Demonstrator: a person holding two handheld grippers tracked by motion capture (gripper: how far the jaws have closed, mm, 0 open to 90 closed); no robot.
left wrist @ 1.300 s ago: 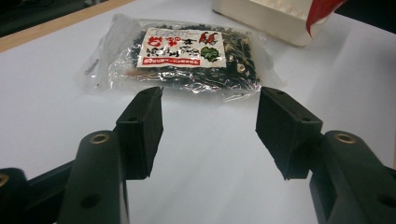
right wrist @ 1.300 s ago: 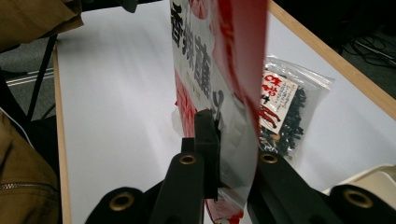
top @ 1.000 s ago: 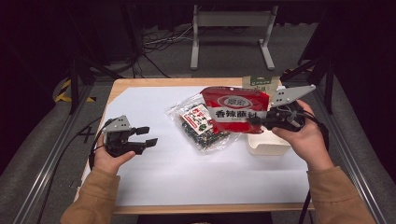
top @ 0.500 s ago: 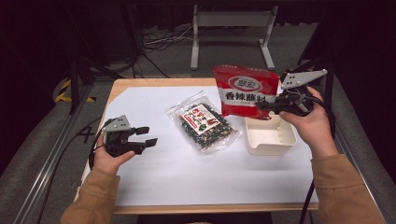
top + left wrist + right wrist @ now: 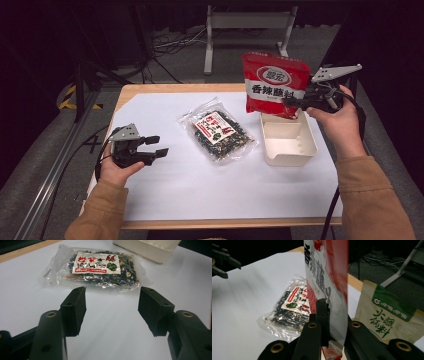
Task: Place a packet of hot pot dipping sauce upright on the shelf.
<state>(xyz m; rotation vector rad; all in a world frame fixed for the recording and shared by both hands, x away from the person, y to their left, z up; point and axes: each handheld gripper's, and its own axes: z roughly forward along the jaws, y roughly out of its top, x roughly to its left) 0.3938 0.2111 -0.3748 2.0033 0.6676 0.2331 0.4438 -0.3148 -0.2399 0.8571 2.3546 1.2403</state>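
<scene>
Seaweed packet (image 5: pixel 218 131) lies beside white tray (image 5: pixel 288 145), apparently apart; beige pouch (image 5: pixel 392 312) behind.

My right gripper (image 5: pixel 300 102) is black and pinches a red snack bag (image 5: pixel 274 84) with white characters and a white oval logo. My black left gripper (image 5: pixel 152 147) carries a grey plate. The clear packet (image 5: pixel 218 131) shows dark contents under a red-and-white label. The box (image 5: pixel 287 142) is cream, the tabletop (image 5: pixel 165 110) white, my sleeves (image 5: pixel 372 200) tan. A beige pouch (image 5: pixel 392 312) has a green band.
</scene>
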